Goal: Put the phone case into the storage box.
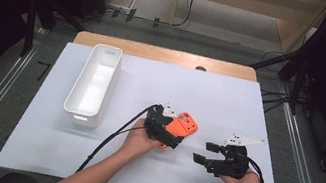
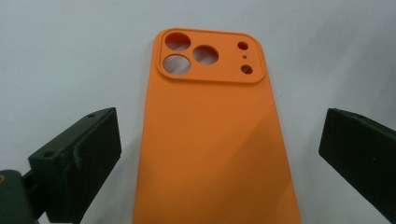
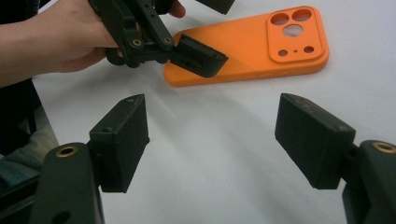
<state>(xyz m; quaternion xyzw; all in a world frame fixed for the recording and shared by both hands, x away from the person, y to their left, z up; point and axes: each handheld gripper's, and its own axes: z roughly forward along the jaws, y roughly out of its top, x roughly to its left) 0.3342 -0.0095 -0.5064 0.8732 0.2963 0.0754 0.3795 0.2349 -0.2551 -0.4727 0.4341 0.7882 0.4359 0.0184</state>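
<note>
An orange phone case (image 1: 185, 124) lies back-up on the white table cover, its camera cut-outs at the far end. My left gripper (image 1: 175, 128) is open and straddles the case's near end; in the left gripper view the case (image 2: 215, 140) runs up between the jaws with a gap on each side of my left gripper (image 2: 218, 116). My right gripper (image 1: 201, 150) is open and holds nothing, to the right of the case and pointing left toward it. In the right gripper view, beyond my right gripper (image 3: 212, 105), the case (image 3: 261, 42) lies with the left gripper (image 3: 208, 32) over its end.
A long empty white bin (image 1: 92, 84) stands at the left of the white table cover (image 1: 231, 98). A strip of wooden table edge (image 1: 167, 54) shows at the back. Black stands and cables flank the table on the floor.
</note>
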